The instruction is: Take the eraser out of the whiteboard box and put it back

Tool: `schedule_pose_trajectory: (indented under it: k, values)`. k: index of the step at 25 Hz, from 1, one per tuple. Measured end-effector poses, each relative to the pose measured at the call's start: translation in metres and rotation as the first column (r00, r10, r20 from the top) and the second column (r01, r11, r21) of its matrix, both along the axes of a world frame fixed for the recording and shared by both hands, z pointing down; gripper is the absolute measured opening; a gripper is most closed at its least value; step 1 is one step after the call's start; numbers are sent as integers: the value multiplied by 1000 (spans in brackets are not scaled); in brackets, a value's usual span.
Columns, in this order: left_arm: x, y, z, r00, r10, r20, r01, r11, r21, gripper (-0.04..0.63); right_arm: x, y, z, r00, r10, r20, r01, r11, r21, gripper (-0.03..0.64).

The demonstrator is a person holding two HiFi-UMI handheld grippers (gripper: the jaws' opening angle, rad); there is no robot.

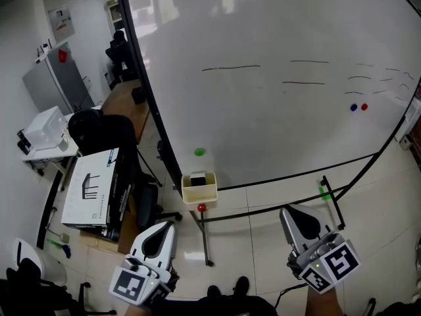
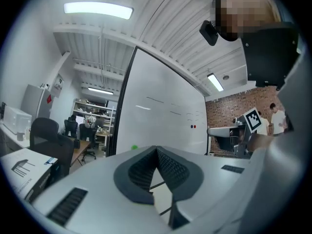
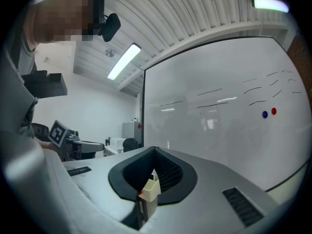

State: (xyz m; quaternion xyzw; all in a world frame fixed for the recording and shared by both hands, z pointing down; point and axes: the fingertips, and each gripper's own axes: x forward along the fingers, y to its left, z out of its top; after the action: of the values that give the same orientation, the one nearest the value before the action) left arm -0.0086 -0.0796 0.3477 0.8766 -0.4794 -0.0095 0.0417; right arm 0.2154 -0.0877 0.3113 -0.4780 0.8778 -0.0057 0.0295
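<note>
I am looking down at the whiteboard (image 1: 263, 110). The whiteboard box (image 1: 199, 193) is hanging at its lower edge, with the dark eraser (image 1: 197, 180) sitting inside and a green magnet (image 1: 199, 152) just above. The left gripper (image 1: 168, 225) and right gripper (image 1: 288, 210) are pointing boardward, tips together, both apart from the box.

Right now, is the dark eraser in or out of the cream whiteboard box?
In: the head view shows the dark eraser lying inside the open-topped cream box.
</note>
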Motion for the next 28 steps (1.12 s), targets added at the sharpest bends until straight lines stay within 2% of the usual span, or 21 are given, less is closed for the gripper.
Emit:
schedule_pose_trajectory:
  k: [3, 6, 8, 11, 16, 21, 25, 28]
  values:
    - [-5, -2, 5, 999, 46, -11, -46, 999, -13, 28, 2, 9, -6, 998, 62, 15, -62, 998, -14, 12]
    - [-2, -6, 6, 998, 52, -27, -52, 999, -13, 28, 11, 19, -3, 993, 117, -21, -117, 993, -20, 12]
    - [12, -3, 0, 997, 63, -51, -64, 998, -6, 27, 22, 25, -2, 991, 132, -20, -132, 991, -25, 12]
    - [46, 9, -5, 996, 87, -25, -87, 996, 18, 28, 49, 33, -1, 991, 136, -9, -136, 990, -27, 12]
    - [108, 36, 0, 1000, 25, -4, -25, 1000, -10, 28, 114, 60, 4, 996, 78, -34, -79, 997, -17, 12]
    - [168, 49, -9, 997, -67, -34, 66, 998, -13, 28, 172, 78, 2, 999, -26, -46, 26, 1000, -14, 12]
    - [190, 63, -23, 998, -60, -18, 60, 998, 13, 28, 190, 87, 1, 999, -29, -16, 29, 999, -19, 12]
    - [188, 70, -22, 999, -53, 9, 53, 998, 22, 28, 190, 93, -5, 1000, -22, 3, 22, 1000, -8, 12]
